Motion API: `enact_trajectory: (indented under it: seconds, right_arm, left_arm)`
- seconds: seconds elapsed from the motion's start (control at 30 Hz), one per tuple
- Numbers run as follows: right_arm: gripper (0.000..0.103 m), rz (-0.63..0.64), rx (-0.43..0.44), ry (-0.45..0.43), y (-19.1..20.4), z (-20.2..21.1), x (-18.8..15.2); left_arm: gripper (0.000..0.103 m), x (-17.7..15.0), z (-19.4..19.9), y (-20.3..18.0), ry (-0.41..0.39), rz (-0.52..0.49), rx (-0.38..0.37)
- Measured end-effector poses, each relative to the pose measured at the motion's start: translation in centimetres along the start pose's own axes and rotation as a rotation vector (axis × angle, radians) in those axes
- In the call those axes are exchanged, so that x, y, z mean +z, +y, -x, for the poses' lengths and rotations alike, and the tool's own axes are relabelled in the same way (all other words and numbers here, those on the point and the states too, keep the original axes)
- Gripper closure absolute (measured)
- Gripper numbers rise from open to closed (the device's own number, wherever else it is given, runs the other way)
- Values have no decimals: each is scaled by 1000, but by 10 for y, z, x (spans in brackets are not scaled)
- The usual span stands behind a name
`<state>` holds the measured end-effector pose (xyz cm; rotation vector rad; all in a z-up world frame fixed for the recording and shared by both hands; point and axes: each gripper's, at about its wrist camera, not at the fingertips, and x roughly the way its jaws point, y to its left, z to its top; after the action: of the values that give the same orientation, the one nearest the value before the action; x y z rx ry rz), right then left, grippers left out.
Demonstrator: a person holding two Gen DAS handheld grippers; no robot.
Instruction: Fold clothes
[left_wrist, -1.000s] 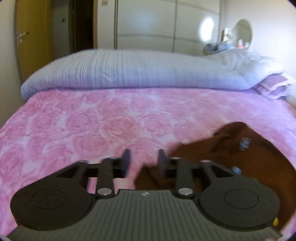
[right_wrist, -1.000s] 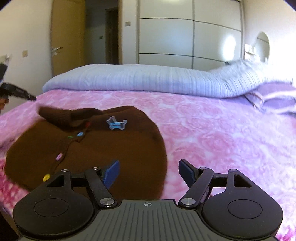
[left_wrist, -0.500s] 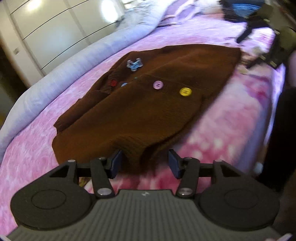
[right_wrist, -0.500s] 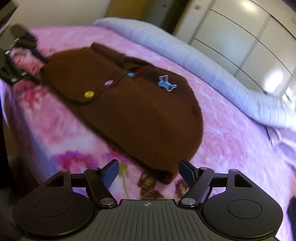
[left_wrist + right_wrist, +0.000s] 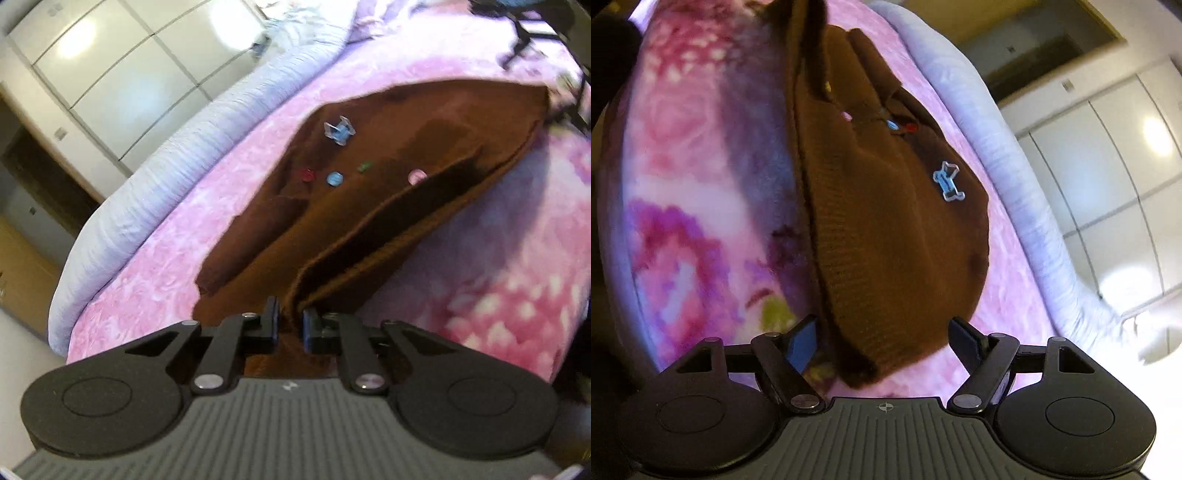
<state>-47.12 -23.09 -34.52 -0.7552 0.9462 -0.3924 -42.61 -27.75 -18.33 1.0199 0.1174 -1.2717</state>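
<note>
A: A bedroom, with a bed under a pink rose-print blanket point(image 5: 498, 236) filling both views. What is lying closest to the cameras?

B: The hem of a brown knitted cardigan point(image 5: 369, 192). In the left wrist view the left gripper point(image 5: 290, 325) is pinching one bottom corner of it, its jaws drawn nearly together with brown knit caught between them. The hem is gaping open just beyond, front layer parted from back.

A: And the other side?

B: The right gripper point(image 5: 882, 341) is sitting at the opposite bottom corner, its jaws standing wide with the rounded hem lying between them. The pads are not touching the knit, as far as I can tell, so nothing is being held there.

A: Going farther out?

B: The garment is lying face up near the blanket's front edge, running away toward the collar. A row of coloured buttons point(image 5: 334, 178) is showing along the front, and a small blue dog patch point(image 5: 948, 181) is sitting on the chest. Past it, a long pale grey bolster point(image 5: 192, 162) is stretching across the far side, with white wardrobe doors point(image 5: 122, 74) behind.

A: How far along is the folding?

B: Barely begun, I'd judge. The cardigan is spread roughly flat with no completed fold showing. One corner is gripped; the other needs gripping before the hem can be carried up toward the collar.
</note>
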Motion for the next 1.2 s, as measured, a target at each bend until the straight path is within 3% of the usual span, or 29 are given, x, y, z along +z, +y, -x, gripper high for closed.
enact_trajectory:
  seconds: [0.03, 0.07, 0.17, 0.33, 0.43, 0.53, 0.63, 0.7, 0.73, 0.77, 0.87, 0.93, 1.07, 1.2]
  right_arm:
    - [43, 25, -2, -9, 1, -3, -1]
    - [99, 31, 4, -7, -2, -5, -1]
    - [99, -5, 19, 22, -19, -8, -1]
    - [100, -94, 40, 0, -36, 59, -2]
    - [100, -78, 101, -3, -5, 93, -1]
    - [98, -61, 174, 31, 24, 89, -7]
    - [82, -47, 176, 66, 36, 90, -12]
    - [60, -106, 171, 27, 24, 101, -16]
    - [43, -148, 167, 0, 15, 106, -17]
    - [35, -199, 161, -35, 2, 111, -19]
    - [34, -353, 160, -106, -40, 103, -14]
    - [34, -431, 178, -143, -67, 86, -6]
    - [34, -509, 212, -181, -114, 32, 21]
    - [34, -577, 260, -170, -164, -34, 48]
  left_arm:
    - [94, 0, 0, -2, 3, -12, -11]
    - [94, 0, 3, -1, 0, -19, -17]
    - [95, 3, 27, 8, -23, -37, -8]
    - [95, -15, 93, -5, -24, -133, -54]
    - [94, -41, 100, -31, 32, -126, -110]
    - [90, -70, 88, -55, 149, -116, -162]
    - [88, -88, 102, -50, 196, -98, -167]
    - [84, -91, 112, -30, 200, -34, -151]
    - [80, -90, 117, -17, 194, 2, -134]
    - [76, -87, 117, -1, 181, 36, -117]
    - [64, -63, 102, 34, 136, 78, -66]
    - [60, -44, 83, 50, 80, 93, -77]
    - [55, -1, 20, 80, 27, 171, -176]
    - [55, 23, -55, 105, 35, 245, -275]
